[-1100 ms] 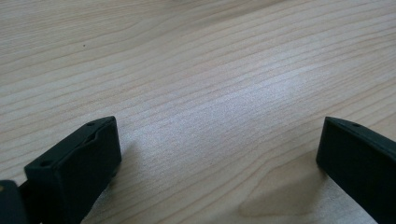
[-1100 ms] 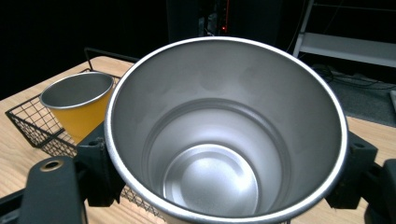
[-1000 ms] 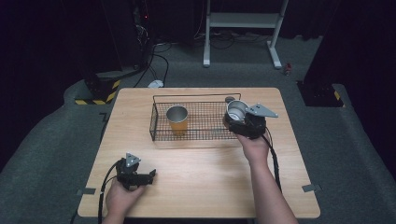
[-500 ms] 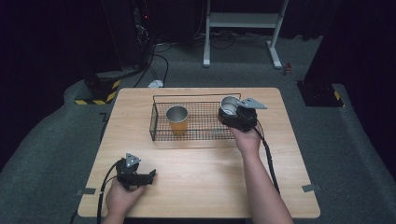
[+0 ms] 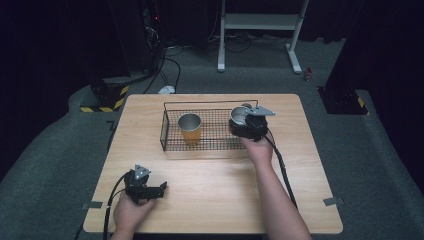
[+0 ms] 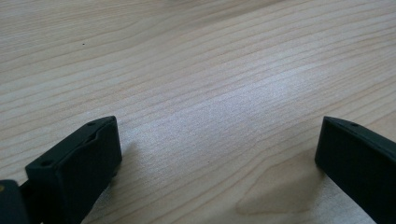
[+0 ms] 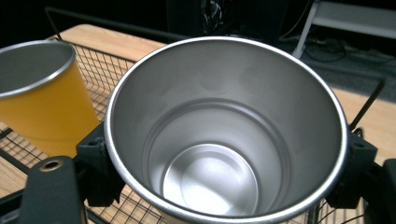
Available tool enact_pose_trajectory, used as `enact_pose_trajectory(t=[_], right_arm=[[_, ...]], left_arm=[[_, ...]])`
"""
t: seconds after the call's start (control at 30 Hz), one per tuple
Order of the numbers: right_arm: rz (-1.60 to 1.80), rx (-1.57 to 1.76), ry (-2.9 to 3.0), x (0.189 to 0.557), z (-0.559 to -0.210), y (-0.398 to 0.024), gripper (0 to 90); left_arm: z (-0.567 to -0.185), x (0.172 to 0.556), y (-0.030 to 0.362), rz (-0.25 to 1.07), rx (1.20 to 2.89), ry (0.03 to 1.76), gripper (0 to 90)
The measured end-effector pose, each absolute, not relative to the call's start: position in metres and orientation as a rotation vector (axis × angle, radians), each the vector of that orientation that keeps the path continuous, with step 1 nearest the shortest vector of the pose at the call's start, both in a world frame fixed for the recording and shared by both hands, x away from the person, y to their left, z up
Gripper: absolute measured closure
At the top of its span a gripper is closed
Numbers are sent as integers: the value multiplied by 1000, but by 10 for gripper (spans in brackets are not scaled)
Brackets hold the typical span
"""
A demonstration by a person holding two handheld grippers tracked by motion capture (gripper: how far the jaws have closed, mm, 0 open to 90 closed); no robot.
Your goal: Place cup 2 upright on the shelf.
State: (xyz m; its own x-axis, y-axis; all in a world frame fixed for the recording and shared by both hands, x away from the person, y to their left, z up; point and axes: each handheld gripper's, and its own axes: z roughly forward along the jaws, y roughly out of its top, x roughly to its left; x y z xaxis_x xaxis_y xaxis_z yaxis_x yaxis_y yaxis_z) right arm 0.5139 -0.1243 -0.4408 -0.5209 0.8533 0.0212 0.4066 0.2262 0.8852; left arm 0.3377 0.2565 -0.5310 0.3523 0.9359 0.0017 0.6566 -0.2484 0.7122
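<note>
A silver metal cup [image 7: 224, 135] sits upright between the jaws of my right gripper [image 7: 224, 158], which is shut on it. In the high view that cup [image 5: 240, 115] hangs over the right end of a black wire basket [image 5: 172, 107], with my right gripper [image 5: 248, 125] around it. An orange cup [image 5: 190, 128] with a silver inside stands upright in the basket's left half; the same orange cup [image 7: 39, 102] shows to the left of the held one. My left gripper [image 5: 160, 189] rests on the wooden table [image 5: 210, 190] near its front left corner, open, with bare wood [image 6: 215, 116] between its jaws.
The basket stands at the back middle of the table. Cables trail from both grippers toward the front edge. Beyond the table lie dark floor, a white stand [image 5: 260, 22] and a yellow-black striped block [image 5: 107, 102].
My right gripper has carried the silver cup leftward and slightly toward the back, from beside the basket's right end to over it. The left gripper has stayed in place.
</note>
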Motion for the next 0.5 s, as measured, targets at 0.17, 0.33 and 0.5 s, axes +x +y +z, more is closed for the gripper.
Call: enact_pose_trajectory(t=[0.17,0.33,0.5], right_arm=[[1210,1189,2057,518,-449,-122,185],[1182,1204,2077,520,-455,-121,185],[1158,1218,2096,521,-460,-120,184]], left_arm=[[-531,338,256,580,1997,1381,7],[-531,338,257,579,1998,1381,7],[-531,338,257,579,1998,1380,8]])
